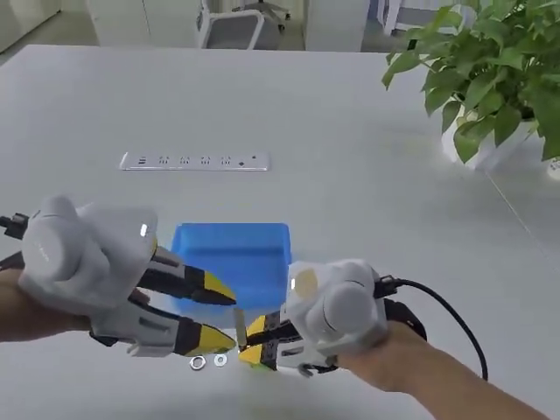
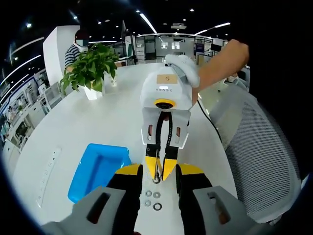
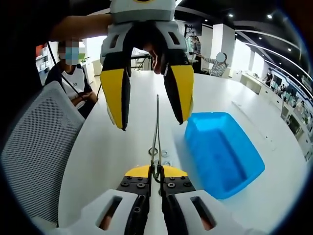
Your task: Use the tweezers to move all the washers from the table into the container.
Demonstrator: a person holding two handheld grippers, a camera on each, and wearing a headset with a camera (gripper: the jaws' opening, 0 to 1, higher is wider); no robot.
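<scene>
At lower left of the head view, the white-bodied left gripper (image 1: 233, 322), its yellow-and-black jaws spread wide and clamping nothing, tips reaching toward frame centre. Above it, in the upper left, a flat white power strip (image 1: 194, 162) lying on the pale grey table (image 1: 350, 175). Just below the jaw tips, near the bottom edge, small silver ring-shaped washers (image 1: 198, 362) on the table surface, outside the blue rectangular plastic container (image 1: 232, 258) directly above them at centre frame. Just right of the washers, thin metal tweezers (image 1: 240, 338) pinched between the closed yellow tips of the white right gripper (image 1: 249, 343), body at lower centre-right, with a black cable (image 1: 437, 306) running off to the right. At upper right, a leafy green plant (image 1: 490, 70) in a white pot (image 1: 477, 149).

In the left gripper view, washers clustered at bottom centre between that gripper's own parted jaws, container at lower left, right gripper facing in from centre frame. In the right gripper view, a grey mesh chair (image 3: 39, 142) at left, then tweezers running up the middle from the shut jaws and ending between the left gripper's open jaws at the top, washers beside the tweezers' lower stretch, container to the right. Unclear whether the tweezers' tips hold any washer.
</scene>
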